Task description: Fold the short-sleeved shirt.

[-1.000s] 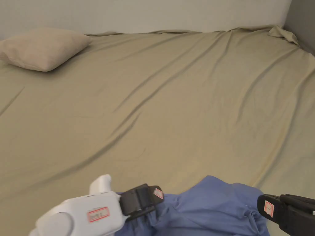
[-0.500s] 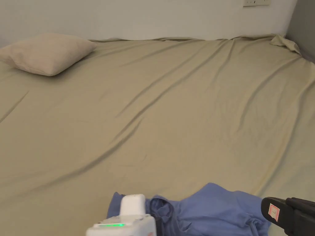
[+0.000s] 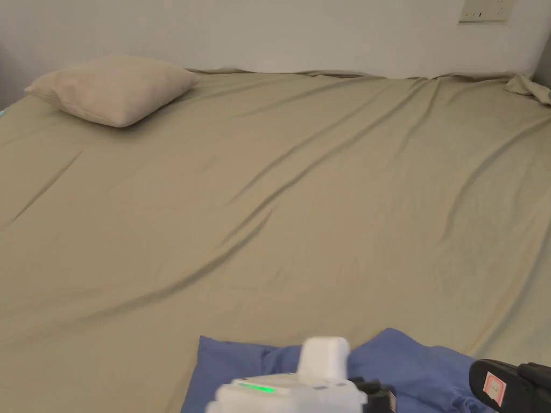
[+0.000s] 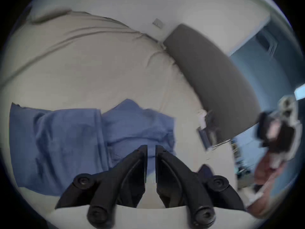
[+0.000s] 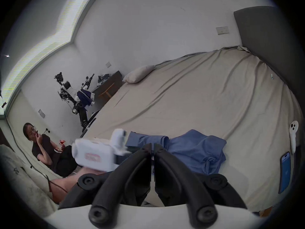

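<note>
A blue short-sleeved shirt (image 3: 242,360) lies at the near edge of the bed; its left part is flat and its right part (image 5: 198,148) is bunched. My left gripper (image 3: 376,398) hovers over the shirt's near edge. In the left gripper view its jaws (image 4: 151,147) stand close together with a thin slit between them, above the shirt (image 4: 62,141), and nothing shows pinched. My right gripper (image 3: 487,384) is at the shirt's right end, its jaws (image 5: 153,145) together and holding nothing. The left gripper's white body (image 5: 95,155) lies left of them.
A beige pillow (image 3: 113,88) lies at the far left of the wrinkled olive sheet (image 3: 323,188). A grey headboard (image 5: 264,50) bounds the right side, with a phone (image 5: 284,171) and a white controller (image 5: 293,135) near it. A person (image 5: 44,150) sits on the floor to the left.
The left gripper has moved right along the shirt's near edge. The shirt's left part, bunched before, now lies spread flat. The right gripper has hardly moved. The head camera has shifted.
</note>
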Tool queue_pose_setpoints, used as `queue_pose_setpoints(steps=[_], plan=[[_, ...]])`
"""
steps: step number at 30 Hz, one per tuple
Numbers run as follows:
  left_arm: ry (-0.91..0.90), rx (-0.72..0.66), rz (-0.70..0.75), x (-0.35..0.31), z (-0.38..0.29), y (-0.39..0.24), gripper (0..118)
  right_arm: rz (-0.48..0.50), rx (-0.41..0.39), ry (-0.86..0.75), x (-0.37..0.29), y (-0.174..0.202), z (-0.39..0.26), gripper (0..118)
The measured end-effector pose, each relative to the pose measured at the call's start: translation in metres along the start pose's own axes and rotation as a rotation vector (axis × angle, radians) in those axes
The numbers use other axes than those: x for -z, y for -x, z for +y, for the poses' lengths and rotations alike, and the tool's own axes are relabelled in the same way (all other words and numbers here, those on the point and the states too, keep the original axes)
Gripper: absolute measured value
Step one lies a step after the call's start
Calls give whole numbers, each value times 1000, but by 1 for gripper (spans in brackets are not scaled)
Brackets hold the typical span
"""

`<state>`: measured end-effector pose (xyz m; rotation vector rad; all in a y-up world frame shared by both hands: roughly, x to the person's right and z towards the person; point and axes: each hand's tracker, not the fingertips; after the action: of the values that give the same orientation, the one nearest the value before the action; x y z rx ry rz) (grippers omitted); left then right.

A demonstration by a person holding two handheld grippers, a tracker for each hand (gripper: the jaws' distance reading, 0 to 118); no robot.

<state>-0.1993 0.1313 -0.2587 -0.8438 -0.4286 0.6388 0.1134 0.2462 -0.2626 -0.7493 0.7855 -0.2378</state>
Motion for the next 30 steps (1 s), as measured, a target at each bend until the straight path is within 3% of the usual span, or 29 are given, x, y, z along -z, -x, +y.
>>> queue_pose_setpoints(steps=[3,4,5,6,8,10,12,16,18,21,22,23,24,26,30], plan=[[-81,-110,14,-58,24,54,10,17,-5,-11,-2,-1,2,5],[-81,-137,12,-73,31,76,38,25,-2,-13,-1,-1,2,5],[-59,-128,28,-88,37,103,91,36,3,-15,-1,-2,2,5],[-25,-156,71,-102,44,127,91,40,7,-15,1,-2,2,5],[44,-157,114,-113,45,158,118,41,7,-10,4,-1,1,5],[-11,-157,101,-114,52,179,118,47,5,-2,7,-1,-2,5],[90,-216,150,-102,58,199,118,64,6,8,9,0,-3,5],[221,-283,17,-76,41,231,118,125,32,9,9,3,-2,5],[115,-280,-81,-70,38,224,118,156,36,5,6,4,1,5],[163,-283,-74,-53,33,217,118,160,29,-2,5,7,4,5],[155,-275,-74,-50,36,210,95,156,27,-3,5,7,5,5],[141,-265,-68,-51,36,208,27,150,26,-3,5,7,6,5],[136,-256,0,-49,35,207,8,143,27,-6,5,6,7,5],[128,-350,-5,-54,25,208,8,129,34,-14,4,5,9,5],[20,-372,53,-95,28,206,8,71,48,-31,-1,1,11,5]])
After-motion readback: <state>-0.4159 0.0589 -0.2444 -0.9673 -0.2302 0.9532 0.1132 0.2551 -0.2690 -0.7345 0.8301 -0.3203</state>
